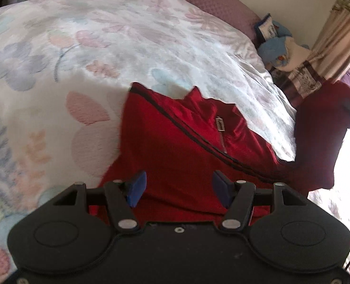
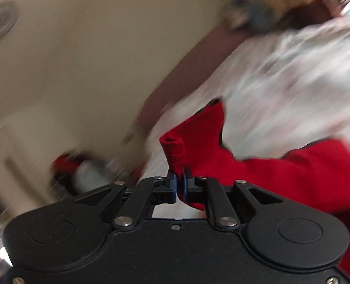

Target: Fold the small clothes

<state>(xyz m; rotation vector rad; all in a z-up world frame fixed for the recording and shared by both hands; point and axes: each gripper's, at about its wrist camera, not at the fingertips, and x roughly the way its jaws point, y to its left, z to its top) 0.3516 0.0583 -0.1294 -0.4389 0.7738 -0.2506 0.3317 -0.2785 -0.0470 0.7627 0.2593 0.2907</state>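
A small red garment (image 1: 175,137) with a black seam stripe and a neck label lies on the floral bedspread (image 1: 84,54). My left gripper (image 1: 179,189) is open, its blue pads spread just above the garment's near part, holding nothing. My right gripper (image 2: 180,184) is shut on a hemmed edge of the red garment (image 2: 281,177) and lifts it off the bed; the cloth stands up between the pads. The right wrist view is blurred by motion.
A maroon headboard (image 1: 210,2) runs behind the bed. Blue and white soft items (image 1: 276,47) and a curtain (image 1: 336,35) stand at the right. A dark red cloth (image 1: 321,137) hangs past the bed's right edge. A cream wall (image 2: 92,47) fills the right wrist view.
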